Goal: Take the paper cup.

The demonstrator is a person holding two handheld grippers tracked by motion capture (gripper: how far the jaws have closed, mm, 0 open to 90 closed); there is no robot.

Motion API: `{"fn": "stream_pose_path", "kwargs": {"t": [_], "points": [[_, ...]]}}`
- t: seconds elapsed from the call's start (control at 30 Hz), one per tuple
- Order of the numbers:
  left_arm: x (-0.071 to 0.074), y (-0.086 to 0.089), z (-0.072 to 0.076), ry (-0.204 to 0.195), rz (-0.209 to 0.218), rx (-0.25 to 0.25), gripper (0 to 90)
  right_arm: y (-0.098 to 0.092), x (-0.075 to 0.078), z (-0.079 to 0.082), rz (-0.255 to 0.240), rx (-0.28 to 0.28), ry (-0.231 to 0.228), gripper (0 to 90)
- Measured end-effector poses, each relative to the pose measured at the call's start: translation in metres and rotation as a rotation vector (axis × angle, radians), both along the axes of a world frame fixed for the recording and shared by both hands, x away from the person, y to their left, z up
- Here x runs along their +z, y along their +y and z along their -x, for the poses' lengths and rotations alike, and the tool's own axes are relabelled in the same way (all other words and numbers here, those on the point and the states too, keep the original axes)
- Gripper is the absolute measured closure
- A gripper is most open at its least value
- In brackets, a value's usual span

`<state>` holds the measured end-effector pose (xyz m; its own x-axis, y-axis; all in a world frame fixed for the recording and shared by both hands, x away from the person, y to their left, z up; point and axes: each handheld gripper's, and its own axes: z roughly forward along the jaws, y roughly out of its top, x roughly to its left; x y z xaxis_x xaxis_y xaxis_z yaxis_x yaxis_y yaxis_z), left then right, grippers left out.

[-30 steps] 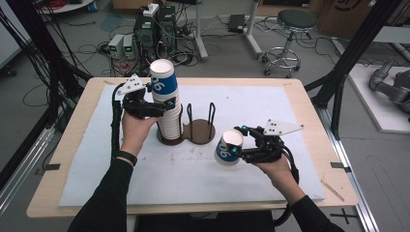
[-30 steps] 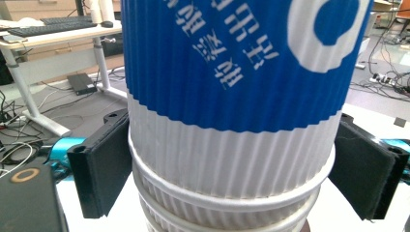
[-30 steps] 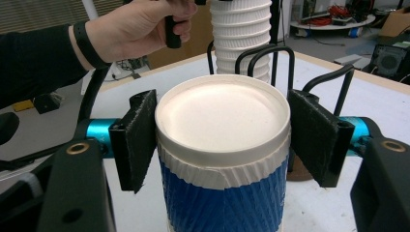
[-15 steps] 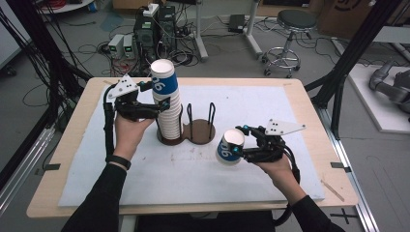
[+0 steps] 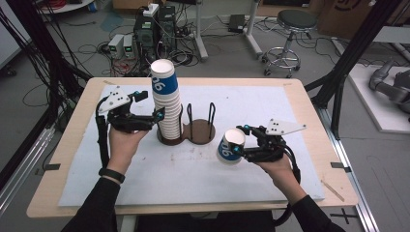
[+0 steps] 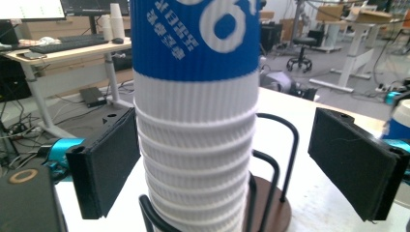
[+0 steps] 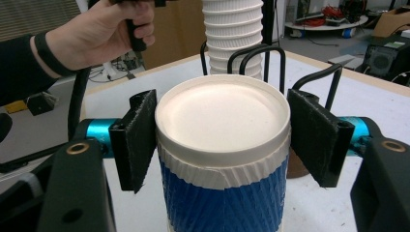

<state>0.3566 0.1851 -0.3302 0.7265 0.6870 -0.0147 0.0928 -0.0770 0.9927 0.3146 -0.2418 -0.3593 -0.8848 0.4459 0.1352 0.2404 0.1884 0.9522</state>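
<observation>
Left hand-held gripper (image 5: 157, 116): jaws standing wide, straddling the stack of paper cups (image 5: 167, 106) without pressing it. The stack is sitting in the left ring of the wire cup holder (image 5: 193, 126) on the desk (image 5: 300, 101). Right hand-held gripper (image 5: 240, 150): clamping a single blue-and-white paper cup (image 5: 230, 146), upside down, near the holder. Progress: one cup separated; many are remaining stacked, the right ring standing empty.

A robotics lab: black aluminium frame posts (image 5: 360, 46), tangled cables around grey power boxes (image 5: 122, 46) beyond the left gripper (image 5: 157, 116), round black stool (image 5: 296, 21).
</observation>
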Motion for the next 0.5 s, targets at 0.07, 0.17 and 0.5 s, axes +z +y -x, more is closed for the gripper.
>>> {"fn": "stream_pose_path", "kwargs": {"t": [0.07,0.17,0.5], "points": [[-0.004,0.000,0.005,0.006,0.006,-0.015,11.1,0.000,0.000,0.000,0.000,0.001,-0.001,30.8],[-0.009,-0.002,0.013,0.009,0.013,-0.043,11.1,0.000,0.000,0.000,0.003,0.000,-0.004,30.8],[-0.026,-0.022,0.036,0.016,0.022,-0.126,11.1,0.001,-0.001,0.000,0.010,-0.002,-0.005,30.8]]}}
